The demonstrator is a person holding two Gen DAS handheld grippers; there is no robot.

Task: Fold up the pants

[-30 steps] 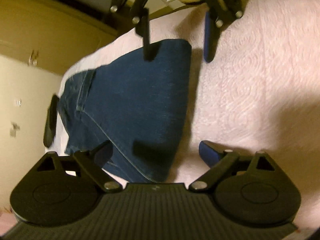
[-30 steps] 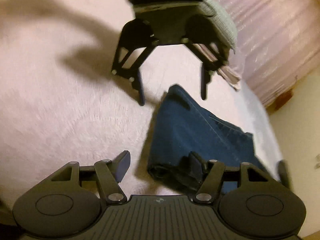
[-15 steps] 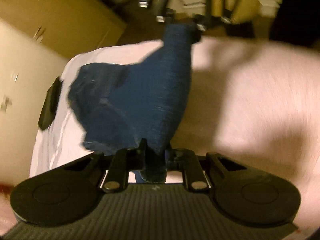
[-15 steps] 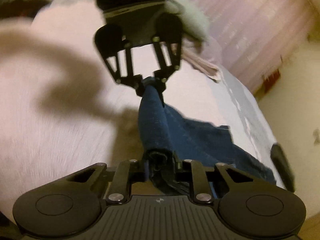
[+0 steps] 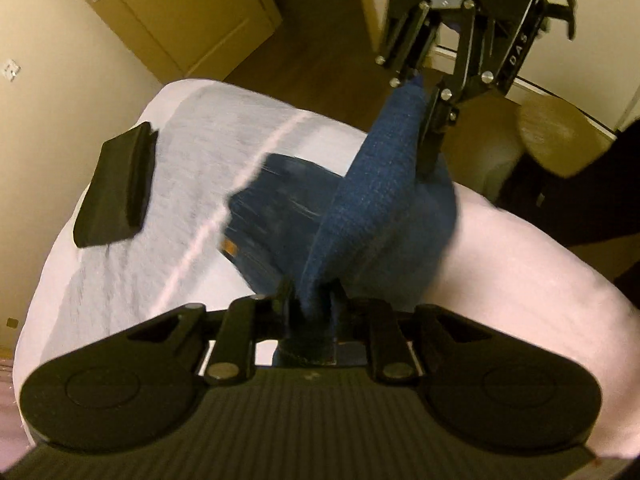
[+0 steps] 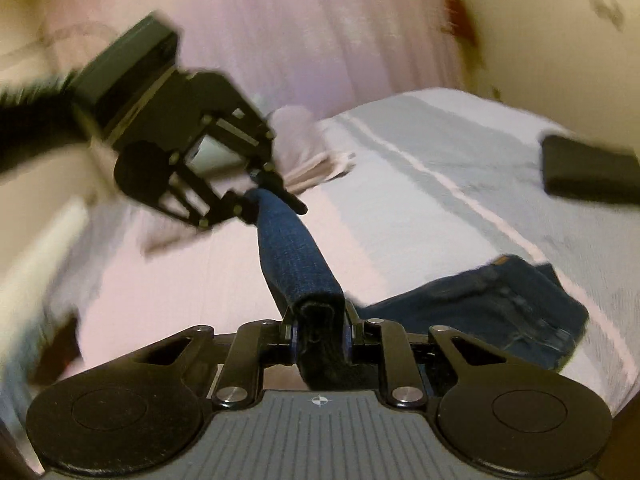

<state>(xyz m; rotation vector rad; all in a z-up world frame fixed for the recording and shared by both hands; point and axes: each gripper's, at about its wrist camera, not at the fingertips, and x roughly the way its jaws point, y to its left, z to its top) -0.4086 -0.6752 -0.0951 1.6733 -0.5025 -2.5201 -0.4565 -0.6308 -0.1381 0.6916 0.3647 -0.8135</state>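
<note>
Dark blue denim pants (image 5: 376, 196) are lifted off the bed, their folded edge stretched taut between my two grippers. My left gripper (image 5: 312, 308) is shut on one end of that edge at the bottom of the left wrist view. My right gripper (image 5: 424, 96) grips the other end at the top. In the right wrist view my right gripper (image 6: 320, 328) is shut on the thick fold of the pants (image 6: 296, 252), and my left gripper (image 6: 256, 196) pinches the far end. The waistband part (image 6: 504, 304) still lies on the bed.
The bed (image 5: 520, 272) has a pink cover with a grey-white blanket (image 5: 128, 264) at one end. A flat black object (image 5: 116, 188) lies on that blanket, also the black object (image 6: 588, 172). Folded cloth (image 6: 312, 160) lies behind. A wooden door (image 5: 176, 20) and a round stool (image 5: 560, 136) stand beyond the bed.
Both grippers went from open above the flat pants to shut on the folded edge, then raised it. The pants now hang stretched between them, swung toward the blanket end.
</note>
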